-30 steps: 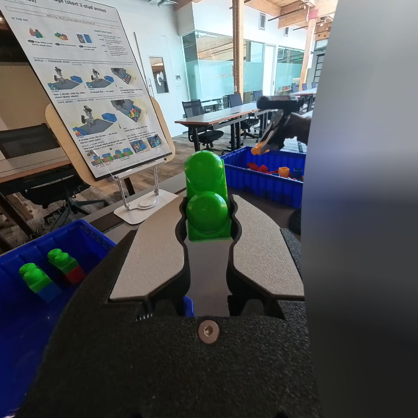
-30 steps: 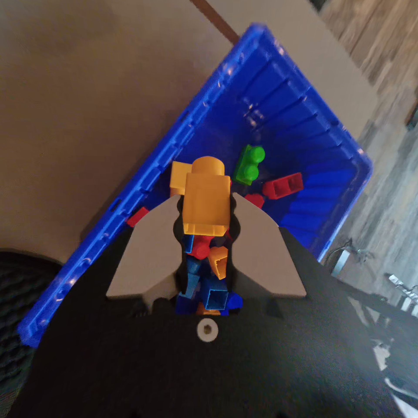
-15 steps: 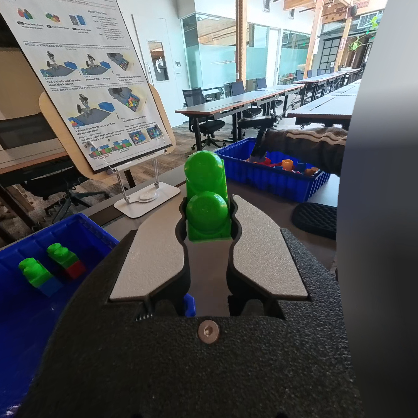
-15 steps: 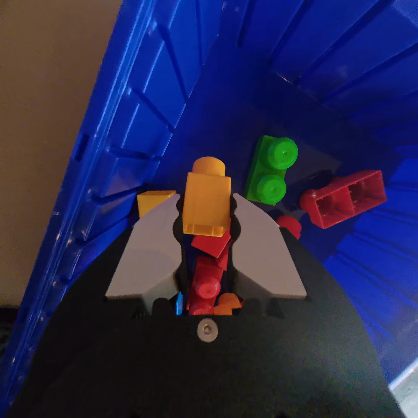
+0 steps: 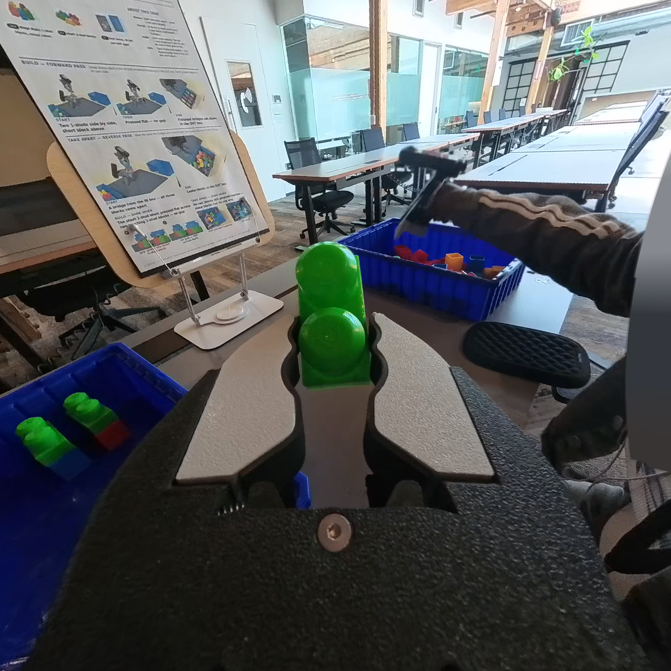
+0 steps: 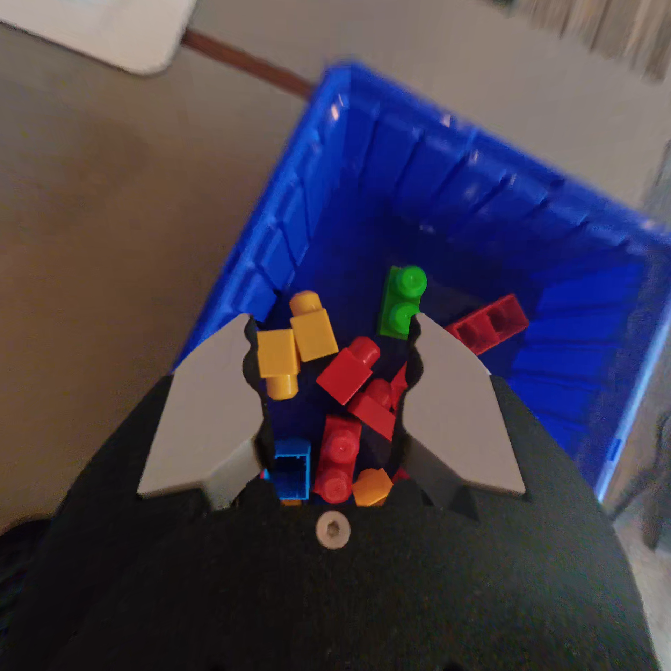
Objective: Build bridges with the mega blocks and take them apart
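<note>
My left gripper [image 5: 333,326] is shut on a green two-stud block [image 5: 332,319], both pads pressed on its sides, held up above the table. My right gripper [image 6: 332,323] is wide open above a blue bin [image 6: 290,218] of loose blocks. An orange one-stud block [image 6: 314,332] lies in the bin below the open jaws, beside a second orange block [image 6: 277,357]. Red blocks [image 6: 348,366], a green two-stud block [image 6: 401,301] and a blue block [image 6: 292,468] lie there too. The right gripper [image 5: 417,225] also shows in the left wrist view, over that bin [image 5: 435,287].
A second blue bin [image 5: 109,366] at left holds two small stacked builds, green on blue [image 5: 47,446] and green on red [image 5: 96,421]. An instruction sheet on a stand [image 5: 145,152] stands behind. A black pad [image 5: 526,352] lies at right. A sleeved arm [image 5: 537,236] reaches over the far bin. My hands' fingertips stand some 60 centimeters from each other.
My right gripper opened and let go of the orange block, which now lies in the bin; the gripper has pulled back up. The left gripper keeps its green block, unmoved.
</note>
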